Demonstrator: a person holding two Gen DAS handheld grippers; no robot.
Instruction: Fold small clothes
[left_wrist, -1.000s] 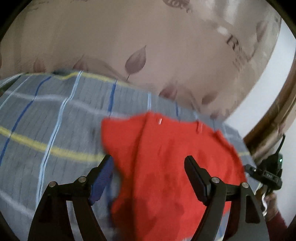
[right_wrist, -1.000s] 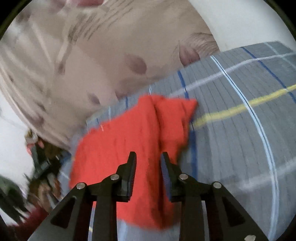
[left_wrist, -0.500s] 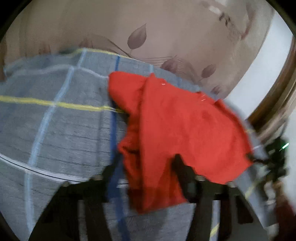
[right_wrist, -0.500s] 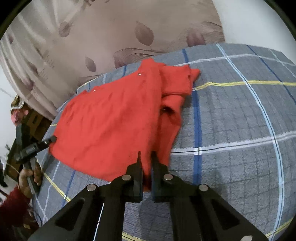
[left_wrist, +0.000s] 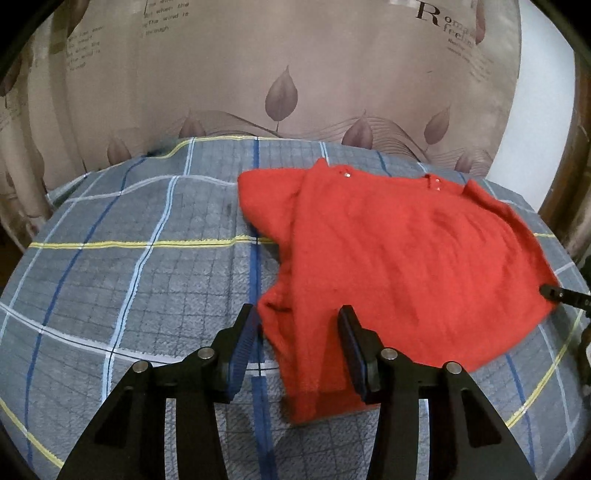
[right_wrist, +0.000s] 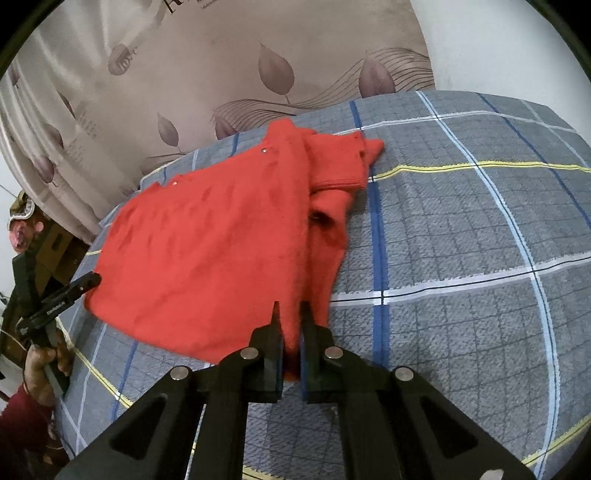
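The red garment (left_wrist: 399, 258) lies spread on the grey plaid bedcover (left_wrist: 129, 266), its 2 snaps near the far hem and 1 sleeve bunched at its side. The right gripper (right_wrist: 291, 325) tilts down toward the cloth with its 2 fingers pinched together on the near edge. The left gripper (left_wrist: 297, 332) also angles down, jaws partly apart and straddling the garment's near corner; whether its pads press the cloth I cannot tell.

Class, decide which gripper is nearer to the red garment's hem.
Right. The right gripper is shut on the red garment at its hem; the left gripper is open, straddling a hem corner.
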